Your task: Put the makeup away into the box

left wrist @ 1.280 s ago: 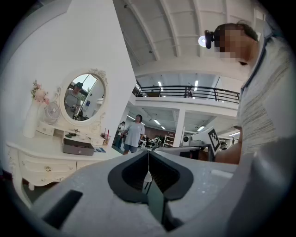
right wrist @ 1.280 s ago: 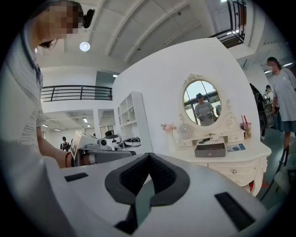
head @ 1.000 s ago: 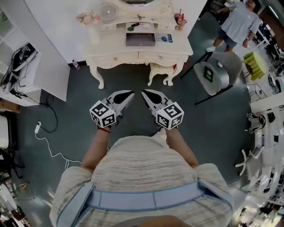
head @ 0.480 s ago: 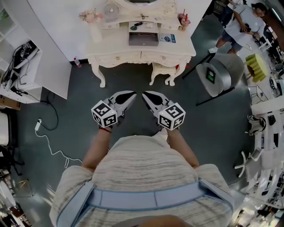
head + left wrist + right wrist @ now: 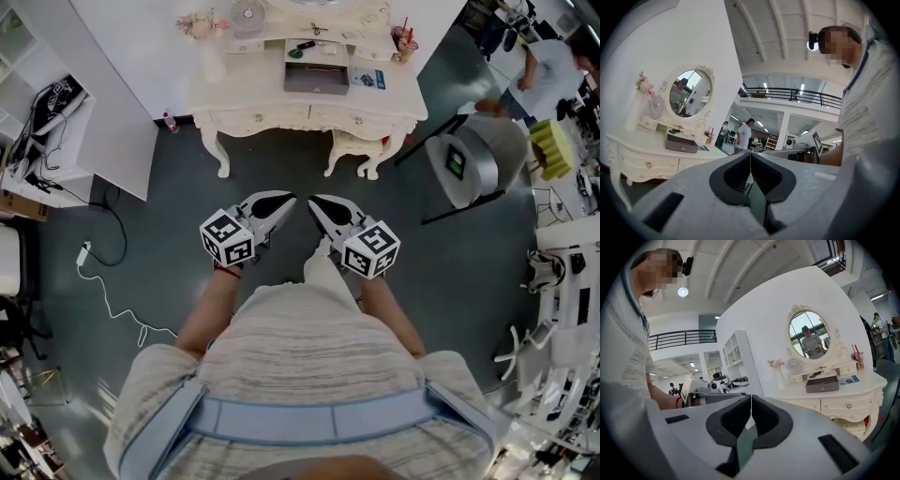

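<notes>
Over the dark grey floor (image 5: 281,169), well short of the cream-white carved dressing table (image 5: 309,117), the person holds both tools side by side in front of a pale striped top (image 5: 309,347). The left tongs (image 5: 286,199) are pressed together with nothing between them. The right tongs (image 5: 315,200) are likewise closed and empty. Their tips angle toward each other, near but apart.

About midway along the tabletop (image 5: 253,89) sits the grey rectangular box (image 5: 317,82). Just behind it, on the raised back shelf, lie the small makeup pieces (image 5: 302,49), one dark and one green, too small to tell further. A blue-printed leaflet (image 5: 367,79) lies just beside the box toward the right edge. A cup with red straws (image 5: 406,42) stands at the back right corner. Toward the back left corner stand a tall white vase (image 5: 212,64) of pink flowers and a small round fan (image 5: 247,13). An oval mirror (image 5: 809,336) rises at the back edge. A cream stool (image 5: 356,145) is tucked under the front edge, and a grey chair (image 5: 473,159) stands on the floor off to the table's right.
</notes>
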Tool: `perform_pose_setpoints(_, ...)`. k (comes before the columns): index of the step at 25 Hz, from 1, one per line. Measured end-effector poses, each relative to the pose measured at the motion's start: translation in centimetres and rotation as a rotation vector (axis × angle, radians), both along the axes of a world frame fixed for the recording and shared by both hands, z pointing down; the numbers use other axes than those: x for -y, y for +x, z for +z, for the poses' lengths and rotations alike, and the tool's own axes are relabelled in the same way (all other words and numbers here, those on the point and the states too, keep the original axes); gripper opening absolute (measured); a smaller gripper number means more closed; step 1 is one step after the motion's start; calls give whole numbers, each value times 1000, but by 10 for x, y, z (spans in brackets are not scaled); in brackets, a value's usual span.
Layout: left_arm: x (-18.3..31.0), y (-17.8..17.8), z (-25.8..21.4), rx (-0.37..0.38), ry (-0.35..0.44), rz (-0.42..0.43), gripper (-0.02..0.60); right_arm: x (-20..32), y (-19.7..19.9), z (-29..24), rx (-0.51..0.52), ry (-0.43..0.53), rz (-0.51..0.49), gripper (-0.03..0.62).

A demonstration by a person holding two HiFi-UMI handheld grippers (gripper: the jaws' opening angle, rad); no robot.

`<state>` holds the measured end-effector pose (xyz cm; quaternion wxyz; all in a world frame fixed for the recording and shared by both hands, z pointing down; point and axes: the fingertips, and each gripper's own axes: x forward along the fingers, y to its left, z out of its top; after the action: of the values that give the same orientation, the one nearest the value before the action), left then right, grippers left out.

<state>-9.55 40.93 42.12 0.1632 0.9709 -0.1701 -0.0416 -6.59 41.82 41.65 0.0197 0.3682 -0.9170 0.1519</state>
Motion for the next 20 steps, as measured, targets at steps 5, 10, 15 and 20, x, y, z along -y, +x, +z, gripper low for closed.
perform_pose_setpoints(5, 35, 11, 3, 18, -4, -6, 15, 39, 12, 4, 6, -4, -5, 9)
perform_pose_setpoints(10, 90, 24, 5, 36, -11, -34, 15, 96, 29, 3, -7, 11, -27, 9)
perform_pose_setpoints(15, 153, 50, 2, 53, -6, -44, 15, 160, 62, -2, 12, 11, -3, 9)
perform_pose_setpoints(20, 213, 80, -11, 39, -2, -52, 15, 221, 100, -9, 19, 7, 11, 9)
